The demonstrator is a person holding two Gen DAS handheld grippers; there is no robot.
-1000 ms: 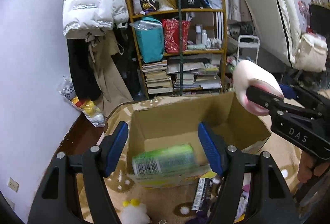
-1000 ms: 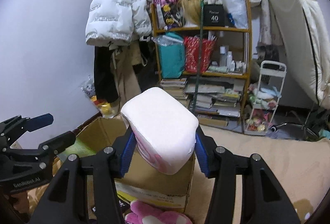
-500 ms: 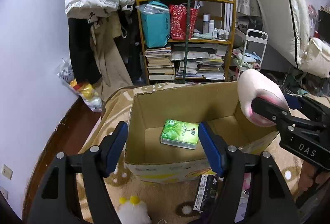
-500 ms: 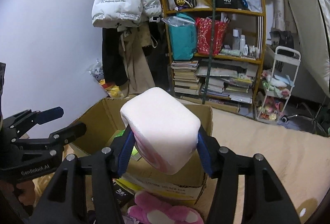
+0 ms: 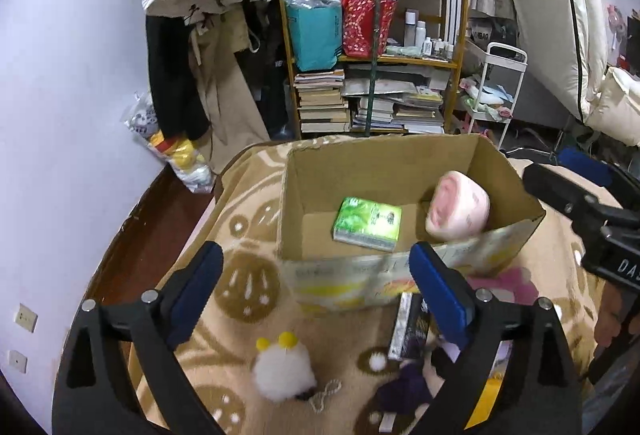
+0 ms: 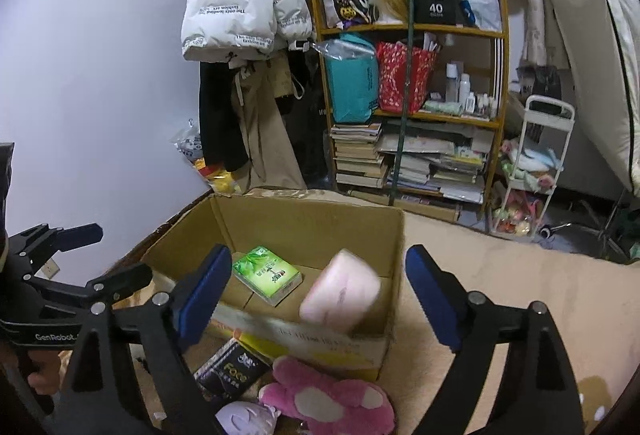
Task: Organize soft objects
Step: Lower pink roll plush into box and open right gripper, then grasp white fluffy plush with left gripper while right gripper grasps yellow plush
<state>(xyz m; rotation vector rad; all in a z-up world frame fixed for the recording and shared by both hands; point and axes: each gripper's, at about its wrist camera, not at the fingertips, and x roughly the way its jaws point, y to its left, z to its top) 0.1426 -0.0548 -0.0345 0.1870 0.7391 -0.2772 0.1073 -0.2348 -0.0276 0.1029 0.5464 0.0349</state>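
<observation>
My left gripper (image 5: 316, 293) and right gripper (image 6: 318, 299) are both opening, nothing between their jaws. The pink plush toy (image 6: 324, 397) lies on the rug directly below my right gripper, before the cardboard box (image 6: 320, 219).

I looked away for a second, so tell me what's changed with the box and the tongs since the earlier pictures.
The right tongs let go of the pink pack: their jaws are opening and it now sits inside the box, beside the green pack. That one was let go first, and the left tongs are opening too, with nothing between them. The box, the plush toys in front of it and the shelf stayed put.
</observation>
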